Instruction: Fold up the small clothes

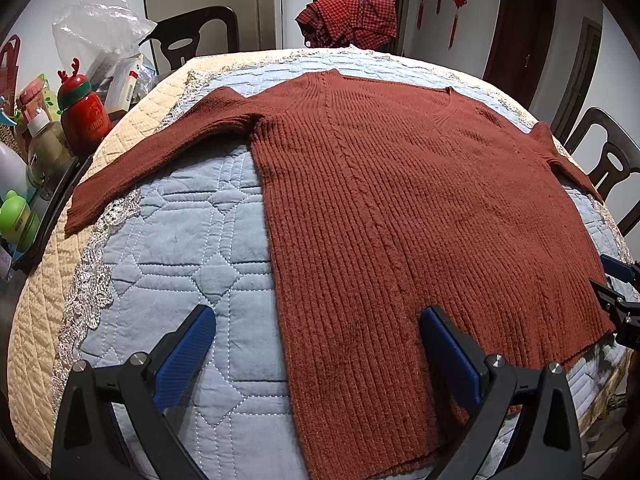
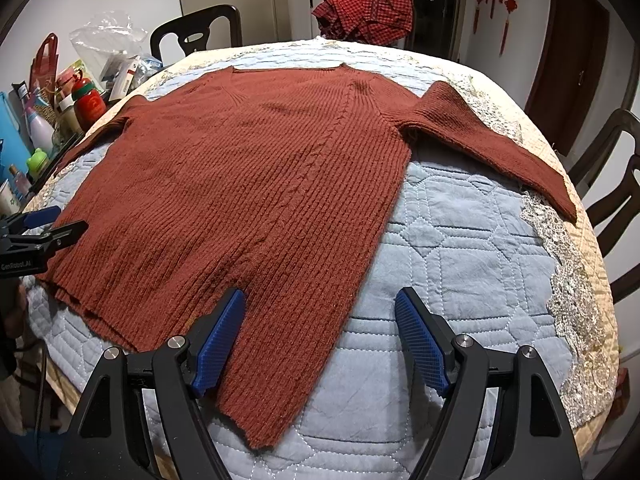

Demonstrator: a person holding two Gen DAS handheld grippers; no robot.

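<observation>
A rust-brown ribbed sweater (image 1: 400, 200) (image 2: 260, 180) lies flat on a blue quilted table cover (image 1: 192, 248) (image 2: 460, 240), neckline at the far side and both sleeves spread out. In the left wrist view its left sleeve (image 1: 140, 168) reaches toward the table's left edge. The right sleeve (image 2: 500, 140) runs out to the right in the right wrist view. My left gripper (image 1: 316, 316) hangs open over the hem's left corner, holding nothing. My right gripper (image 2: 320, 296) is open over the hem's right corner, also holding nothing. Each gripper shows at the edge of the other's view (image 1: 616, 300) (image 2: 52, 224).
A red checked garment (image 1: 352, 20) (image 2: 368, 16) is bunched at the table's far edge. Bottles, a red flask (image 1: 84, 112) and a plastic bag (image 1: 96, 28) crowd the left side. Dark wooden chairs stand at the back (image 1: 196, 36) and at the right (image 2: 612, 184).
</observation>
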